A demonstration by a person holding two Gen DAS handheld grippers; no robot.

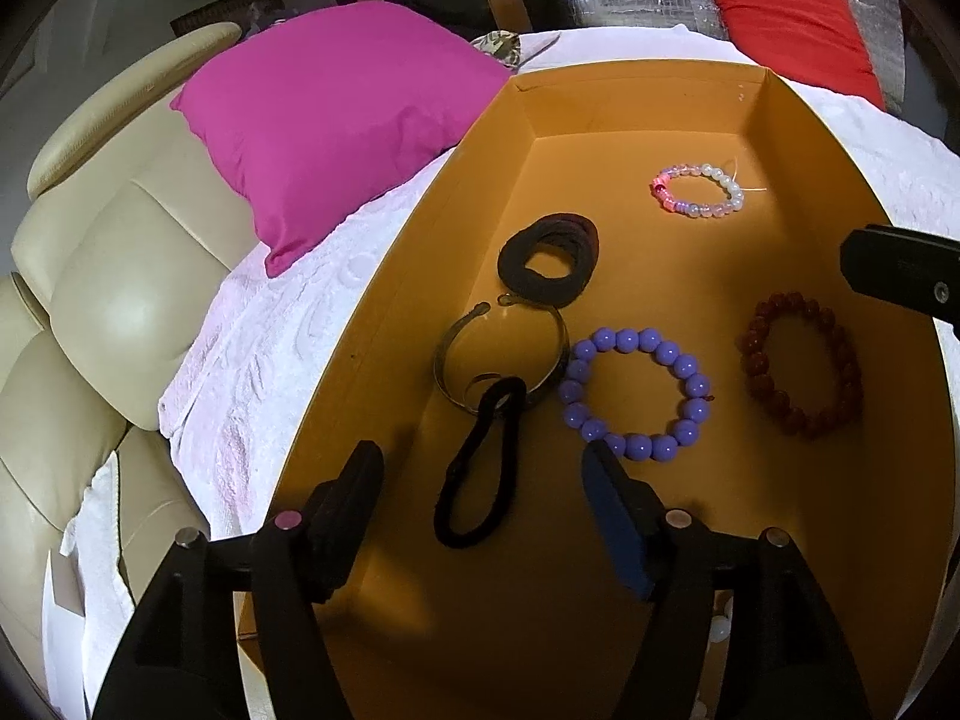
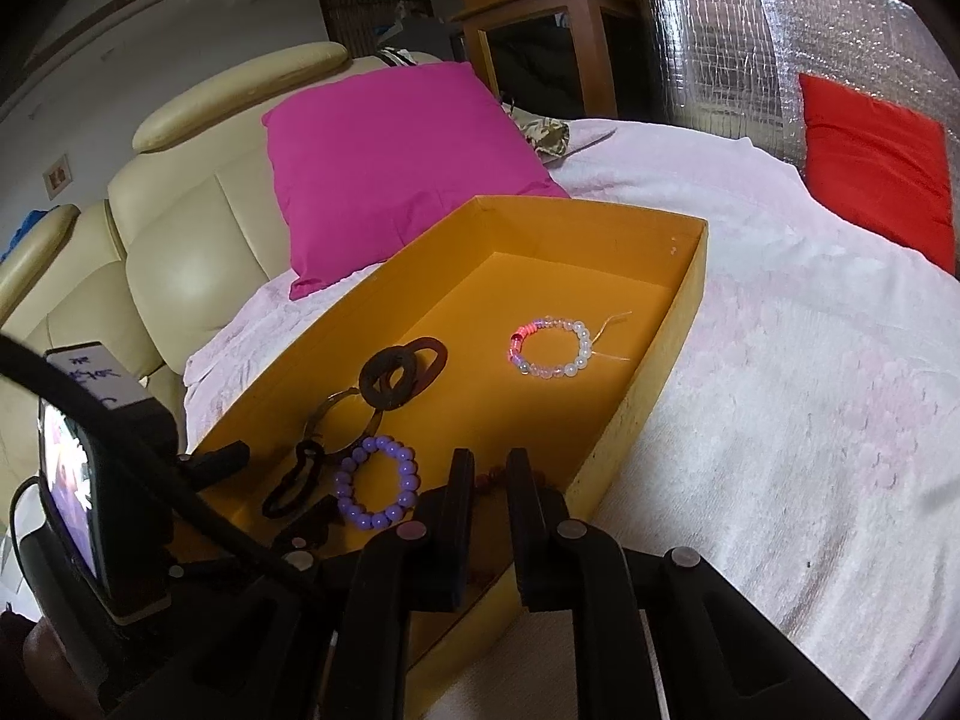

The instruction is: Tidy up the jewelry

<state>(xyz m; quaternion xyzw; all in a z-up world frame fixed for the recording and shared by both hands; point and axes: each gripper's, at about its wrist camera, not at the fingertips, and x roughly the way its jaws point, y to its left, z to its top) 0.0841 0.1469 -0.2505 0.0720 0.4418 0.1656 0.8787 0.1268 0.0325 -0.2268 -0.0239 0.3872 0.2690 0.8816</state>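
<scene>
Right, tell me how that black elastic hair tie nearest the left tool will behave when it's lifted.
The black hair tie lies in a stretched, uneven loop on the orange box floor, so it is probably floppy and will sag. It looks thin and fabric-covered, likely light and not slippery. Its far end overlaps the metal cuff bracelet, which might shift.

Two handheld grippers, both angled downward.

Left gripper (image 1: 483,501) tilted steeply down, jaws spread wide, black pad on one side and blue-faced pad on the other, nothing pressed between them. Right gripper (image 2: 487,480) pitched down likewise, its two black fingers (image 2: 459,516) nearly together with only a narrow slit showing between them, nothing clearly gripped. Seen from the right wrist, left gripper low at the left edge.
</scene>
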